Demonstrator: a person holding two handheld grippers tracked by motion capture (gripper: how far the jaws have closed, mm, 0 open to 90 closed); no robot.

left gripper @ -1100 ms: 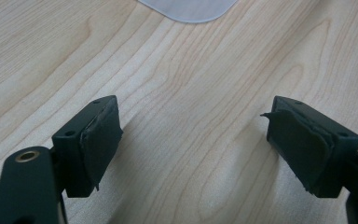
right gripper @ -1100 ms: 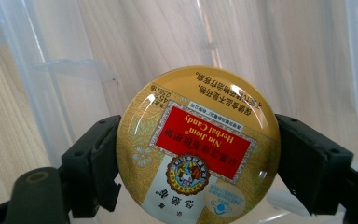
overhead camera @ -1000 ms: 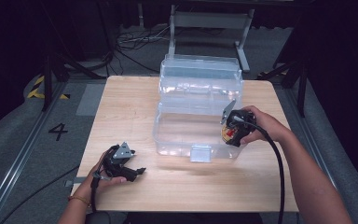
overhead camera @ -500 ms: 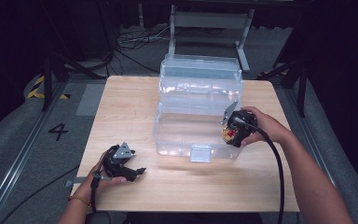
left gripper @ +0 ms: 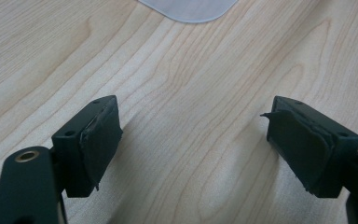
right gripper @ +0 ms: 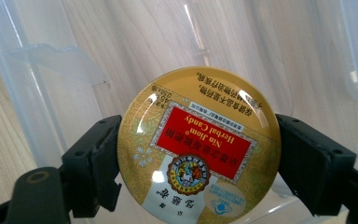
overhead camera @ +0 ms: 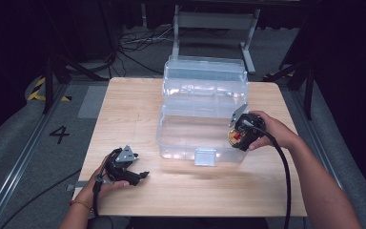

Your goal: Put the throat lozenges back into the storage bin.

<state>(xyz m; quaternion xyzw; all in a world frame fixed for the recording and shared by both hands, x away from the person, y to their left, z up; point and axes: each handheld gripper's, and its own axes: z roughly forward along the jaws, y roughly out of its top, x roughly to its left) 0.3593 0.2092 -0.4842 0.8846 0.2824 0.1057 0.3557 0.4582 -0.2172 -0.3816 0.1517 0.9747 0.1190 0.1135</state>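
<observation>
Right gripper (right gripper: 198, 161) clamps a round candy tin (right gripper: 198, 144) at the clear bin's (overhead camera: 198, 119) right rim; left gripper (left gripper: 193, 140) gapes wide over the table's (overhead camera: 133, 100) front-left corner

Open tabletop (overhead camera: 138, 109) left and front of the clear bin (overhead camera: 202, 119), its raised lid (overhead camera: 205, 76) behind.

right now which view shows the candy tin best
The right gripper view: the candy tin sits face-on between the right tongs, label readable. The high view gives a small gold and red spot beside the clear box.
</observation>
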